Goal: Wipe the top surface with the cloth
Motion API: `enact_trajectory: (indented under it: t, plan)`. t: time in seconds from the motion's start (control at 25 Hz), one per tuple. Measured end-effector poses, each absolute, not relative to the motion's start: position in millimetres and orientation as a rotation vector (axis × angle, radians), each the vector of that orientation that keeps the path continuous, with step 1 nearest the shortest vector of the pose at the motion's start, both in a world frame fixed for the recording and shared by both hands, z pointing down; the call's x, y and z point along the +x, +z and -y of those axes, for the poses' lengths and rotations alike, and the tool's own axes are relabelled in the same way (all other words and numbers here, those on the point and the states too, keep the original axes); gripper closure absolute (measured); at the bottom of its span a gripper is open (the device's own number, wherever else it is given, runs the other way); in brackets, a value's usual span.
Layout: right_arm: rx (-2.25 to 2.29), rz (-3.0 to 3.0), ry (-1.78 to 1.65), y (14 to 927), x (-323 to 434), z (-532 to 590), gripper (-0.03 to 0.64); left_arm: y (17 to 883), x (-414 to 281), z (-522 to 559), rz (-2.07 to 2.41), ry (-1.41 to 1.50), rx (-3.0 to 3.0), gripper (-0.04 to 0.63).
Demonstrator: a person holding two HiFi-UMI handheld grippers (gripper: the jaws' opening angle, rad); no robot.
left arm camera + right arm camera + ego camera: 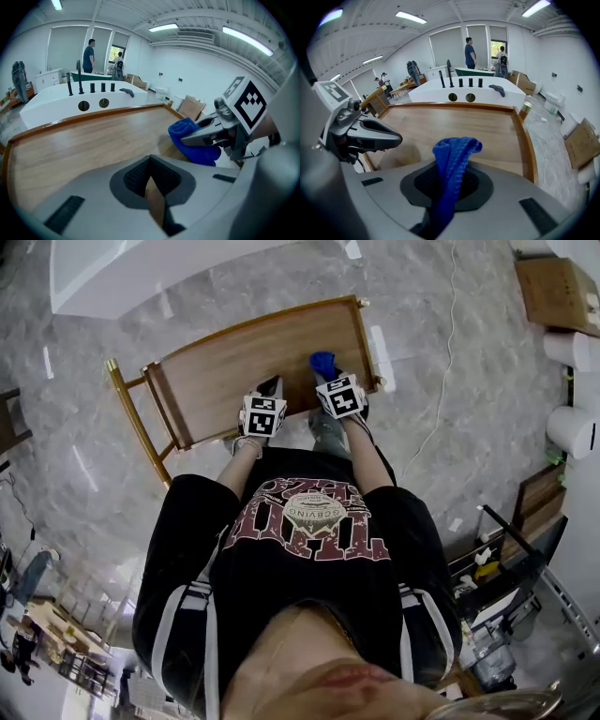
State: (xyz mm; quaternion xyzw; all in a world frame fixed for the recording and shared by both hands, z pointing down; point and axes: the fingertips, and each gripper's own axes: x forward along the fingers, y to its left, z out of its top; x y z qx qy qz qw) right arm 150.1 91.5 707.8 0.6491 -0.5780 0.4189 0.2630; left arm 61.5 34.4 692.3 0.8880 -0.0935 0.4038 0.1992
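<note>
The top surface is a wooden tabletop (253, 362) with a raised brown rim. My right gripper (328, 371) hovers over its near right part, shut on a blue cloth (322, 362). In the right gripper view the cloth (452, 154) stands up bunched between the jaws of that gripper (450, 183). My left gripper (267, 395) is beside it over the table's near edge, jaws together with nothing in them. In the left gripper view the left gripper (149, 173) points across bare wood (84, 140), and the cloth (194, 140) shows at the right.
Beyond the table's far edge stands a white unit (47, 101) with black taps on it. Two people (88, 56) stand far back by a window. Cardboard boxes (558, 292) and white rolls (572, 427) lie on the grey marble floor (450, 381) to the right.
</note>
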Motion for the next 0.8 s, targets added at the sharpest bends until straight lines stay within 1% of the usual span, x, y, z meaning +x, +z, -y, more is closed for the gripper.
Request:
enact_trajectory:
  t: [0.48,0.8]
  plan:
    - [1.577,1.829,0.935,677.5,70.9,6.3,0.561,658.0,18.0,25.4,0.525,0.982,2.478,0.551]
    - [1.594,1.936,0.872,642.1,35.4,50.1,0.561,624.5,-9.3,62.9,0.668,0.879,2.487,0.551]
